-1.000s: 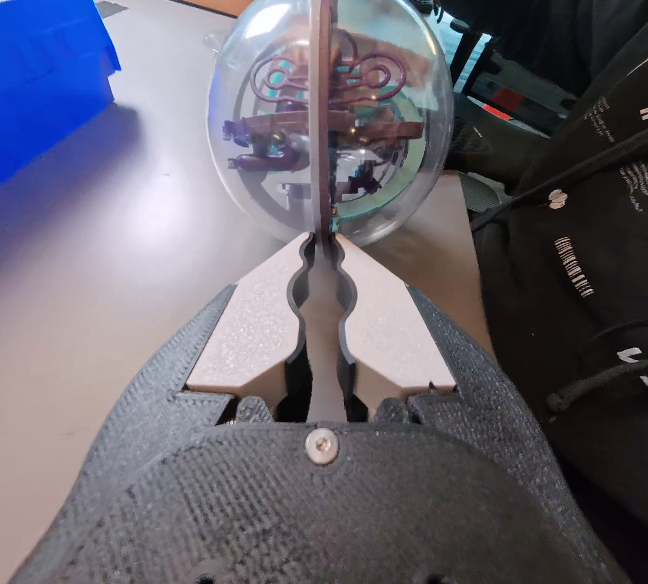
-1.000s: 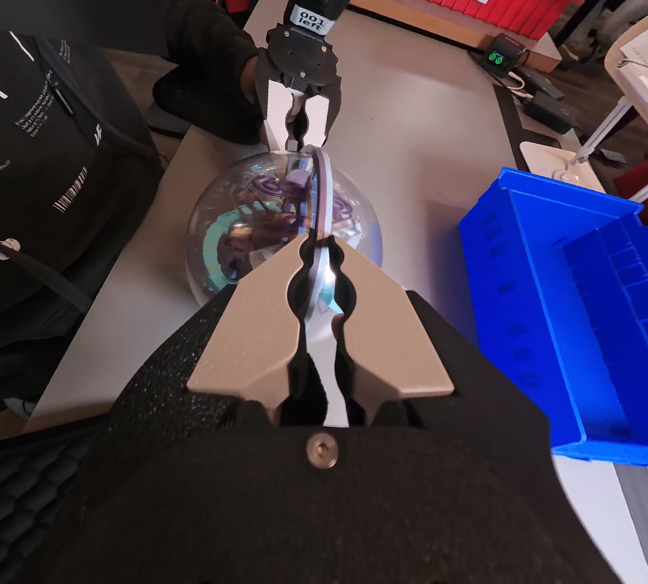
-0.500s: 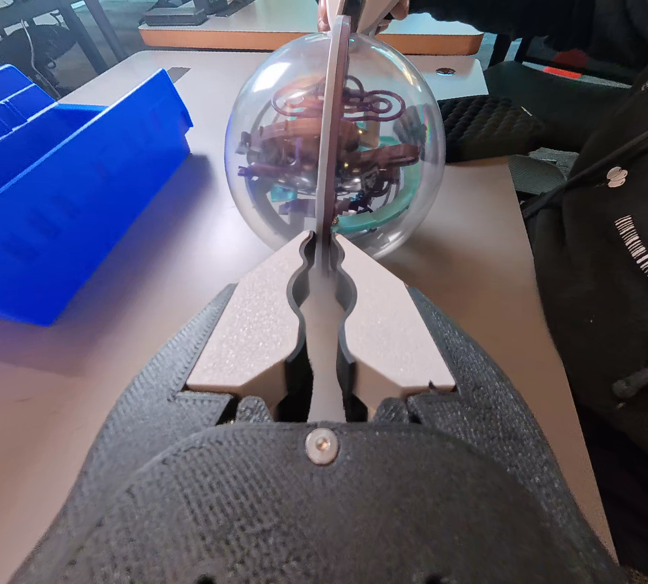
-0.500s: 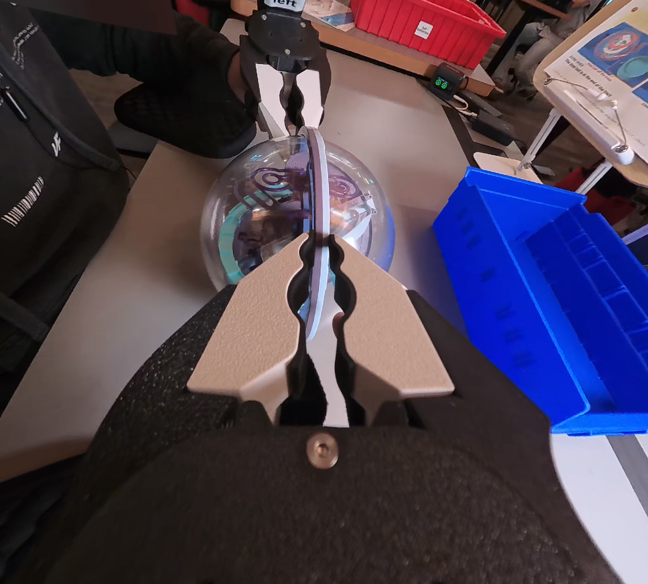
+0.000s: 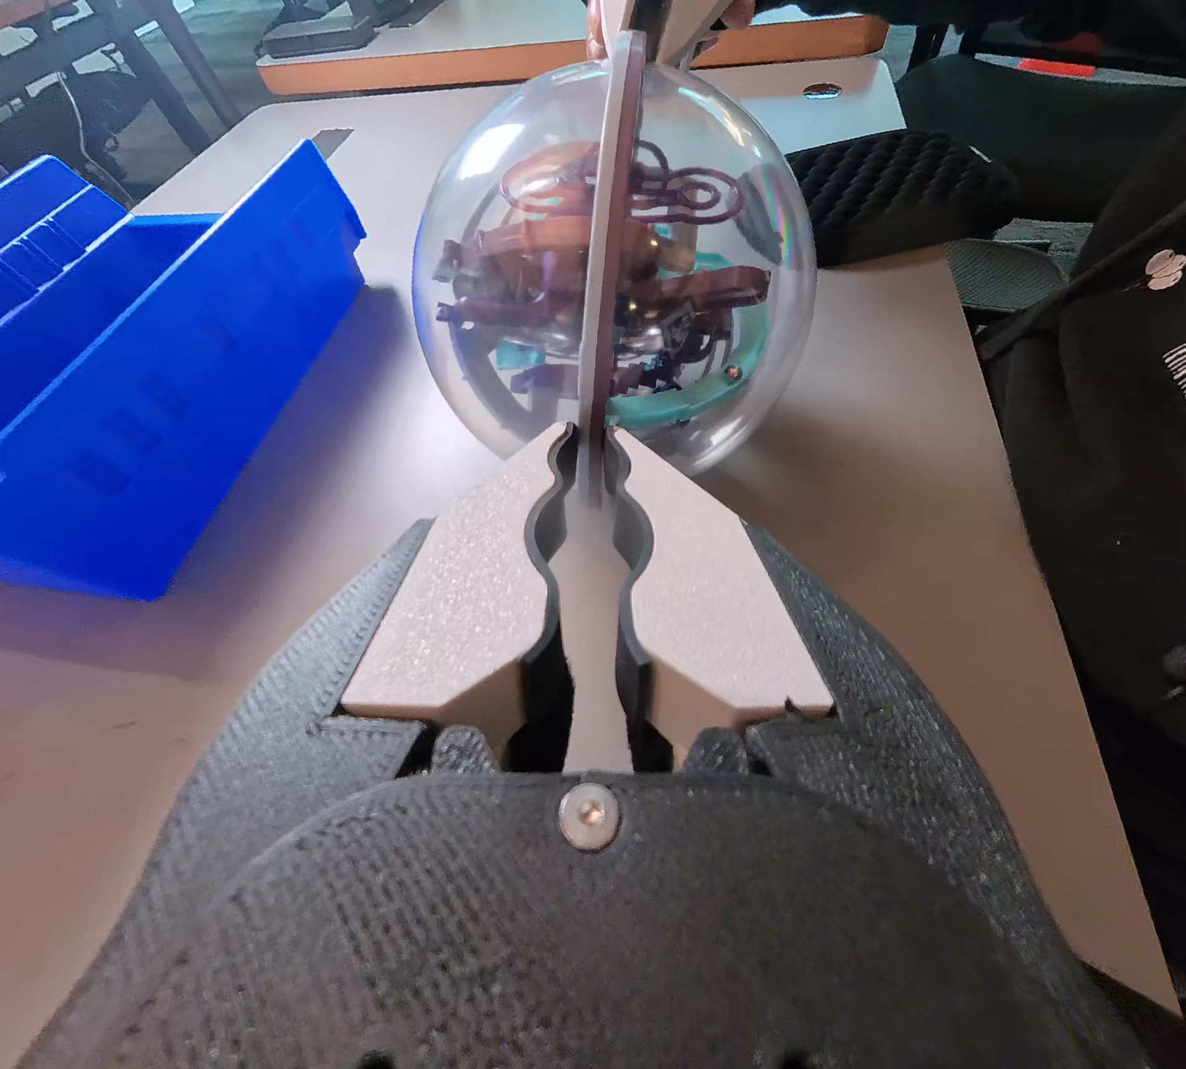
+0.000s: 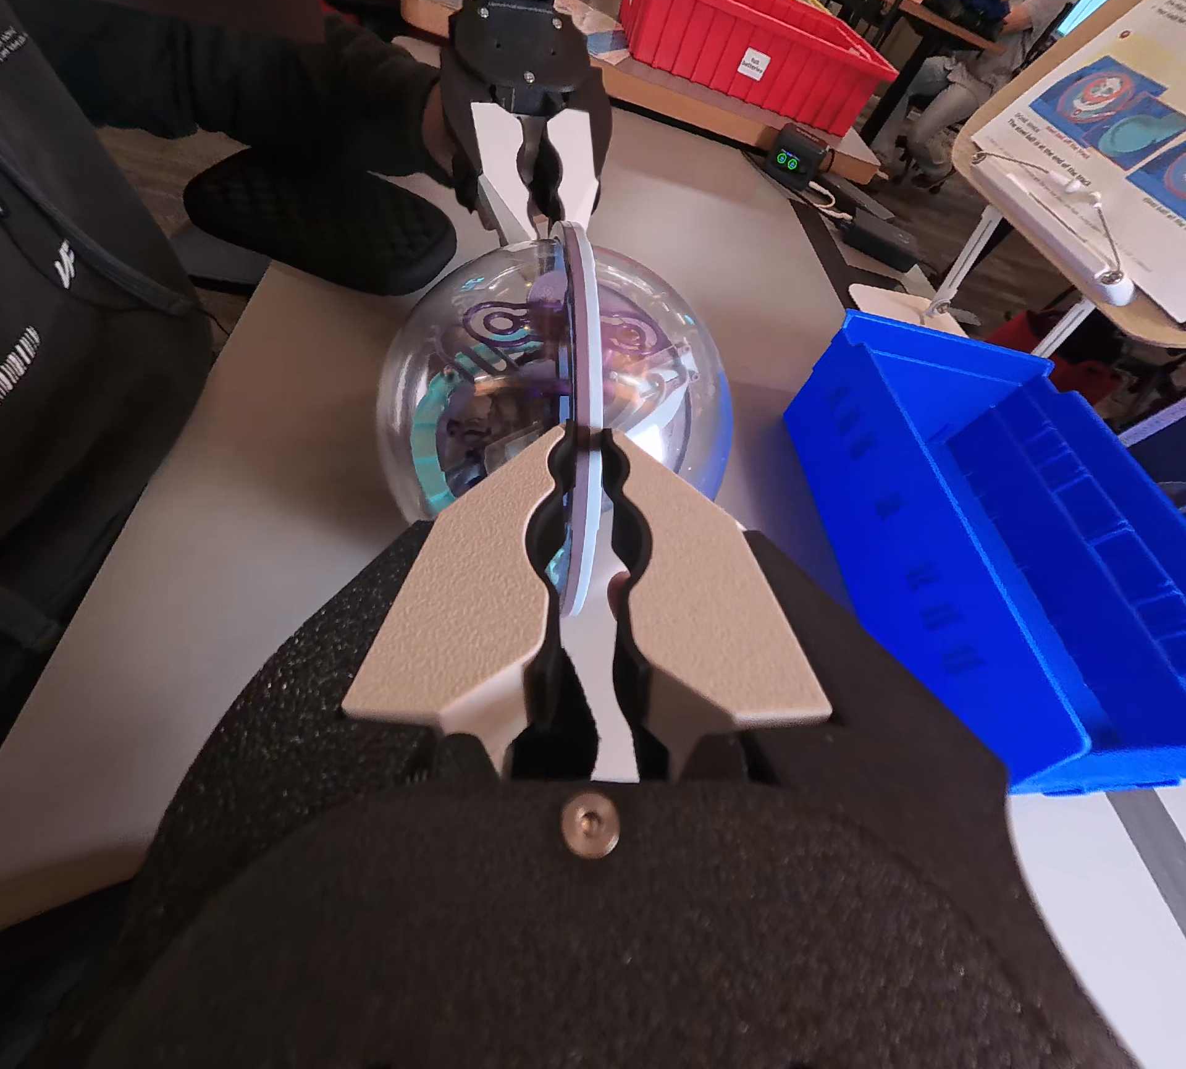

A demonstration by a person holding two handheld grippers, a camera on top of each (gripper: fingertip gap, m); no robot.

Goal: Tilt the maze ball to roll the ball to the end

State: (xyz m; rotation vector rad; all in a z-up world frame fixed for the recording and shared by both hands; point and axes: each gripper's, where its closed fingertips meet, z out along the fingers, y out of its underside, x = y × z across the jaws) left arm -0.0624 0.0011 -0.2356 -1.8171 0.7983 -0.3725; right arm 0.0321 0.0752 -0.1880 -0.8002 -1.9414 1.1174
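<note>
- Left wrist view: the left tongs [image 5: 590, 451] are seen clamped on the near edge of the flat rim [image 5: 610, 242] that rings the maze ball [image 5: 613, 268], a clear sphere held upright between both tools, above the brown worktop [image 5: 866, 524]; whether it touches the surface cannot be told
- At the top of the same view the right tongs [image 5: 648, 27] are seen pinched on the far edge of that rim
- Inside the sphere, purple and brown tracks and a teal ring are visible; a small metallic bead [image 5: 733, 372] is seen on the teal ring at lower right, and may be the rolling ball, though this is not certain
- A blue bin [image 5: 160, 332] is seen to the left, near the sphere but apart from it
- Right wrist view: the right tongs [image 6: 581, 435] are seen closed on the rim of the maze ball [image 6: 552, 390]; the left tongs [image 6: 545, 216] grip the opposite edge
- The blue bin [image 6: 962, 524] lies to the right; a red bin [image 6: 738, 30] stands on a farther table
- The tilting step is judged to be in hand, with the end not shown as reached
- The next move is judged to call for a slow, matched turn of both tools, so that the rim is not twisted out of either grip
</note>
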